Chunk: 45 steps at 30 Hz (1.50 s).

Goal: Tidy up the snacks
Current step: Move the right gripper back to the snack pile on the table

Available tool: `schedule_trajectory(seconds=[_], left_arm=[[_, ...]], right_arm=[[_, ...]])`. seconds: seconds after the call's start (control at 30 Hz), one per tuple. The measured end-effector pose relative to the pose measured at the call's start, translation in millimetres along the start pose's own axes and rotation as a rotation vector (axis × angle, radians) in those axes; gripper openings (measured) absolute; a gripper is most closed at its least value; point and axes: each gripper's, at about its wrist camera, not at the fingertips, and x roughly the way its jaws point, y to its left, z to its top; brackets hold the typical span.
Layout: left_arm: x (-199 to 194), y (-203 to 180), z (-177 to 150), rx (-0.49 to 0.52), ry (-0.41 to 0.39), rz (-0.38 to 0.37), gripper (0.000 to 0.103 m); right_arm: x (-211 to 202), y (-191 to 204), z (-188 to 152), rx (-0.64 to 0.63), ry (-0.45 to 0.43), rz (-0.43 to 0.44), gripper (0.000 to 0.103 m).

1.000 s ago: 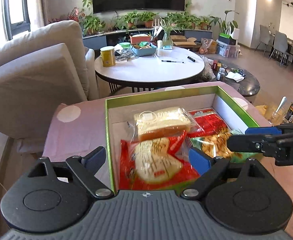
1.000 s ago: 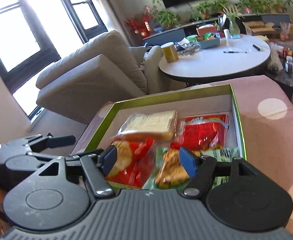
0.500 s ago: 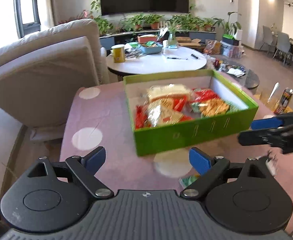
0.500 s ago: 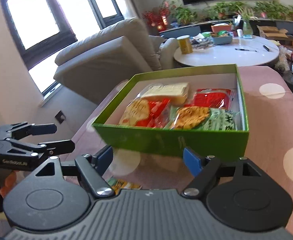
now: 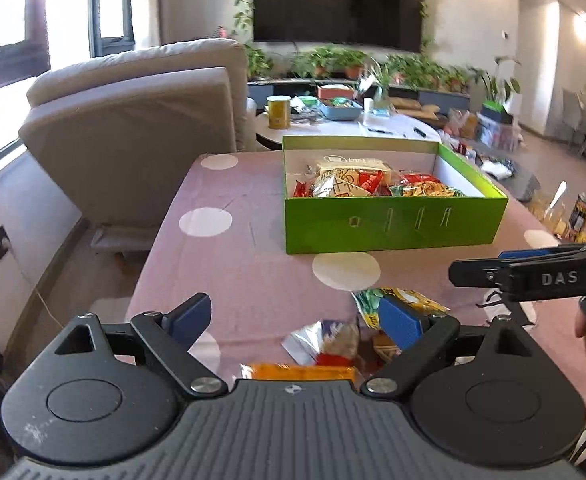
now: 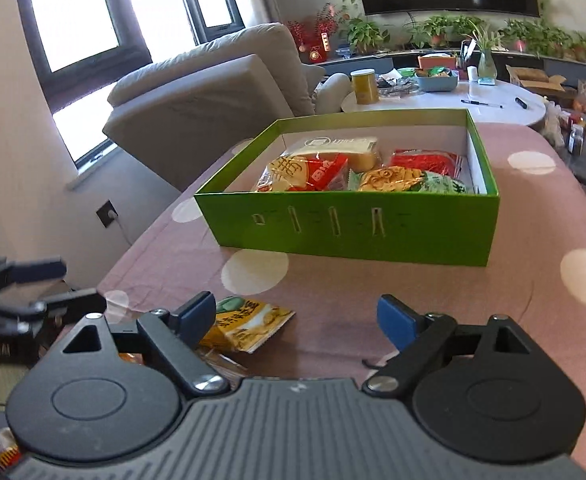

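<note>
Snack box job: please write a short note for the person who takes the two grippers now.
Left gripper: open, empty, above loose packets.
Right gripper: open, empty.
Green box: on the pink dotted tablecloth, four packets already inside.
Left to do: yellow-green packet, white-red packet and orange packet lie on the cloth in front of the box; move them in.

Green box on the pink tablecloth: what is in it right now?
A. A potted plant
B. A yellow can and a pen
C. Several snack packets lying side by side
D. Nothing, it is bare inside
C. The green box holds several snack packets, red, yellow and green wrappers lying across its floor, while a few more loose packets lie on the tablecloth in front of it.
</note>
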Motion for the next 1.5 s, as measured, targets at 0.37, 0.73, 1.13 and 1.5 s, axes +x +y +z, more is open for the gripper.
schedule_trajectory(seconds=[0.37,0.73,1.13,1.5], left_arm=[[21,-6,-22,-0.085,-0.098,0.0,0.09],[68,-42,1,0.064,-0.225,-0.03,0.091],[30,-18,0,0.052,-0.113,0.057,0.091],[7,-12,-19,-0.005,0.107,-0.198,0.091]], right_arm=[[-9,-2,-9,0.068,-0.006,-0.031,0.074],[-8,-14,-14,0.102,-0.005,-0.057,0.074],[-16,-12,-16,0.056,0.013,-0.01,0.074],[-1,-6,-23,0.052,0.112,0.095,0.074]])
